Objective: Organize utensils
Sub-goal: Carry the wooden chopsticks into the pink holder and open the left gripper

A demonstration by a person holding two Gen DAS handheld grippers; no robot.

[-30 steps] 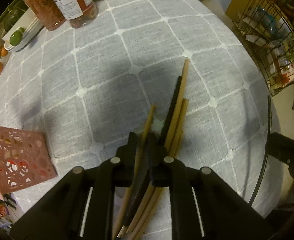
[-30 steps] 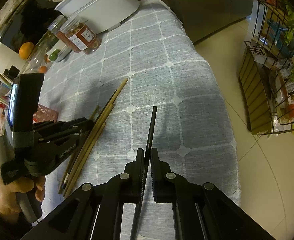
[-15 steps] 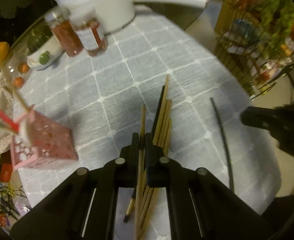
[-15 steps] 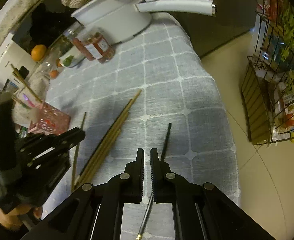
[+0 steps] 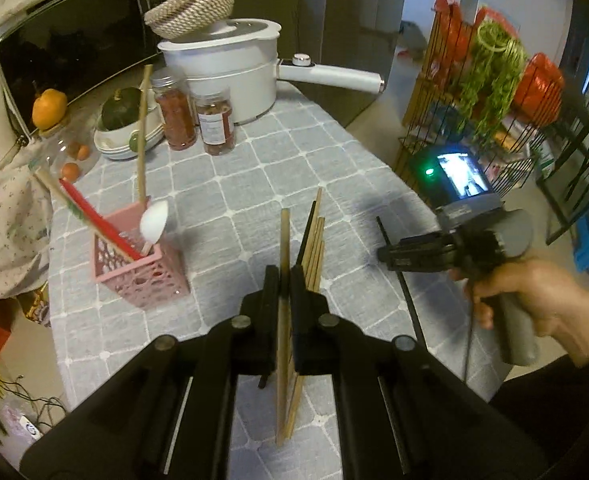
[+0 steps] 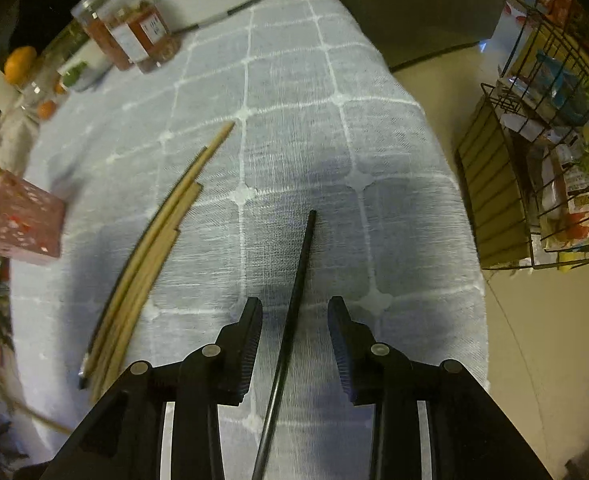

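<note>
My left gripper (image 5: 284, 280) is shut on a single wooden chopstick (image 5: 283, 248) and holds it in the air above the grey checked tablecloth (image 5: 254, 184). Below it lies a bundle of wooden chopsticks (image 5: 316, 248) with a black one among them. A pink perforated holder (image 5: 134, 268) to the left contains a white spoon and several sticks. My right gripper (image 6: 294, 320) points steeply down, its jaws opening. A black chopstick (image 6: 300, 268) lies on the cloth between the fingers, and neither pad touches it. The wooden bundle (image 6: 154, 240) lies to its left.
A white pot (image 5: 222, 68) with a long handle, two spice jars (image 5: 214, 124) and stacked bowls (image 5: 122, 140) stand at the back of the table. The table's right edge (image 6: 454, 200) drops to the floor, where a wire rack (image 6: 534, 160) stands.
My left gripper has risen and tilted up, carrying one wooden chopstick off the bundle. My right jaws, shut before, now stand apart over the black chopstick lying on the cloth.
</note>
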